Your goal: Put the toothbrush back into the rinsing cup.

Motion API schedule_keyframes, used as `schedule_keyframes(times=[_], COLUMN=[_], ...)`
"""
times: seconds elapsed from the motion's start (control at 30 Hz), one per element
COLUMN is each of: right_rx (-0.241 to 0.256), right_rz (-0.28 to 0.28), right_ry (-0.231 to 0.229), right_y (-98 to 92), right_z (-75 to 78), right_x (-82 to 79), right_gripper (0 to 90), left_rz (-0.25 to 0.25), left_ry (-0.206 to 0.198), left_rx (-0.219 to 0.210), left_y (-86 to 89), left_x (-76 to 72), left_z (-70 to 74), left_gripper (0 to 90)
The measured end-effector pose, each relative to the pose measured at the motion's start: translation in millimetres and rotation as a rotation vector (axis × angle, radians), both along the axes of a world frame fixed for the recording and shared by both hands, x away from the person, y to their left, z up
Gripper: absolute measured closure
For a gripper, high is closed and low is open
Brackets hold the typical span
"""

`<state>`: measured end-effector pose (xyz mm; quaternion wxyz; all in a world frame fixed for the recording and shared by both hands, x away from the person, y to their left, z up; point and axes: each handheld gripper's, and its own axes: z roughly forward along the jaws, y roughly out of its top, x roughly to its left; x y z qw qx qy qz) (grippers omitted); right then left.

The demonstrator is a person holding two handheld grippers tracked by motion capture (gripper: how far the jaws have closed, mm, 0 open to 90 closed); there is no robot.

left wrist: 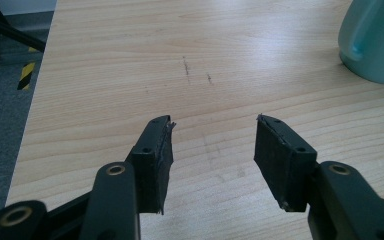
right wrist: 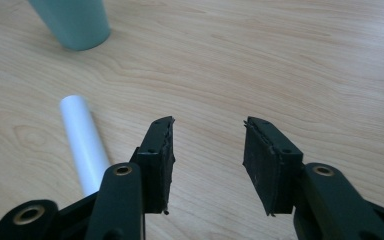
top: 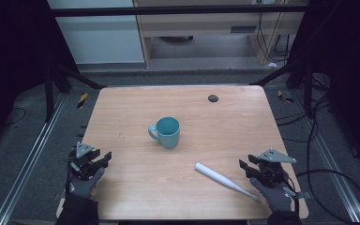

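A teal mug (top: pixel 166 131) stood upright at the middle of the wooden table (top: pixel 131 108), a white toothbrush (top: pixel 225 180) lay at about four o'clock from it, and the left gripper (top: pixel 104 158) at eight o'clock and the right gripper (top: pixel 244 167) just beside the toothbrush both gaped empty.

Mug (top: pixel 168 131): teal throughout. Toothbrush (top: pixel 225 180): white handle. Table (top: pixel 136 103): pale wood grain, one dark round spot (top: pixel 213 98); both grippers' jaws black, gloves (top: pixel 85 186) grey.
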<state>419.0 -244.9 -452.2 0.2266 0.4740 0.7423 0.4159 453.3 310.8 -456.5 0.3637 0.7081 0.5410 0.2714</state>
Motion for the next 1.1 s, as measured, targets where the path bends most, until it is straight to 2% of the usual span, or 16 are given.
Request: schedule_keyframes(times=[0.17,0.37,0.6,0.9,1.1], right_rx=[0.003,0.004,-0.001,-0.015,-0.061], right_rz=[0.04,0.115,0.169,0.191,0.194], right_ry=[0.015,0.078,0.109,0.146,0.191], right_y=[5.0,20.1,30.4,33.0,36.9], right_z=[0.5,-1.8,-4.3,-8.6,-16.6], right_x=[-1.2,-6.1,-13.6,-23.7,-25.1], right_gripper=[62.0,76.0,85.5,89.4,89.5], left_rz=[0.0,-0.019,-0.016,-0.018,-0.02], left_ry=[0.002,0.001,0.002,0.003,0.007], left_rx=[-0.002,0.003,0.006,0.014,0.018], left_y=[-0.2,-2.6,-1.9,-2.9,-3.1], left_x=[0.0,-0.6,-0.5,-0.4,-0.1], left_z=[-0.4,-1.7,-2.5,-2.5,-3.0], left_gripper=[48.3,47.8,47.6,47.6,47.6])
